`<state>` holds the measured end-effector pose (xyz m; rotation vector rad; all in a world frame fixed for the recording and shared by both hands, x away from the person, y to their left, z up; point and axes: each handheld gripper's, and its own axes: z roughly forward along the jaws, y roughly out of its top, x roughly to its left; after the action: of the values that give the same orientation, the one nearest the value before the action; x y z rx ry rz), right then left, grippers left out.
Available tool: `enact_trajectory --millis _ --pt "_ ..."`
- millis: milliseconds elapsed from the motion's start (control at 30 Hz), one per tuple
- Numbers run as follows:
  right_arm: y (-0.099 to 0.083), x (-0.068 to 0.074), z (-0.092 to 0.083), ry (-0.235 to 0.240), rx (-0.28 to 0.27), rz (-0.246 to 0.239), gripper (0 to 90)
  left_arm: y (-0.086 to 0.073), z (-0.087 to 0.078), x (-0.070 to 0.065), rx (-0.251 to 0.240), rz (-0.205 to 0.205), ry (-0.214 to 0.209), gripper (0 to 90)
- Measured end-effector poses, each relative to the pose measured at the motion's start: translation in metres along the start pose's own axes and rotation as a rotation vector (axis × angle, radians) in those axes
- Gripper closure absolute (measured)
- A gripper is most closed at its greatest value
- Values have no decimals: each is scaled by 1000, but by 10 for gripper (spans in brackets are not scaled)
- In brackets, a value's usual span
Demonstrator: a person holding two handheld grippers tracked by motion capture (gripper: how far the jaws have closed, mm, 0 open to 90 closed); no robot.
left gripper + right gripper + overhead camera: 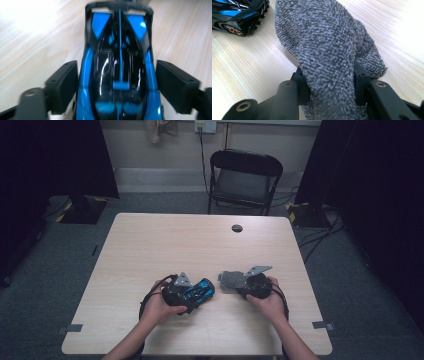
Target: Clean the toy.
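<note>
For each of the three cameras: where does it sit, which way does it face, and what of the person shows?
High view: above the person's side, facing forward and down on the table; both forearms and hands enter from below.
Left gripper view: on the left claw, looking along its jaws, which flank the blue toy car with gaps.
Right gripper view: on the right claw, jaws pinching the grey terry cloth.
Shared: car and cloth both appear in the high and right gripper views.
</note>
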<state>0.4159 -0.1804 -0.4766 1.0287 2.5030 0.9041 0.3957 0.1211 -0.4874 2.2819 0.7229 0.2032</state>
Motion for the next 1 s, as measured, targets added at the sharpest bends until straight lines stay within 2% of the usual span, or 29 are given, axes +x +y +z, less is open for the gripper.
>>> enact_trajectory --millis 167,233,267,333,400,467,533,667,800,1000 --pt "0 1 1 -1 2 -3 591 6 11 -3 21 12 11 166" --pt "0 1 1 -1 0 -2 591 6 14 -5 17 47 24 165" --pt "0 1 1 -1 0 -3 591 7 14 -5 12 46 23 171" --pt "0 0 1 0 -1 -2 591 7 14 -5 7 50 27 256" --pt "-1 1 1 -2 0 0 591 8 13 -7 14 32 37 257" --pt "0 1 1 -3 0 -2 591 9 13 -7 24 34 38 258" --pt "-1 1 1 -4 0 -1 591 8 13 -7 10 46 40 258" --pt "-1 1 1 -1 -2 -1 593 9 7 -8 8 60 33 259" --pt "0 0 1 1 2 1 594 13 -5 -5 -22 43 1 268" --pt "2 1 1 -6 10 -4 606 13 -12 -2 -44 32 -11 269"
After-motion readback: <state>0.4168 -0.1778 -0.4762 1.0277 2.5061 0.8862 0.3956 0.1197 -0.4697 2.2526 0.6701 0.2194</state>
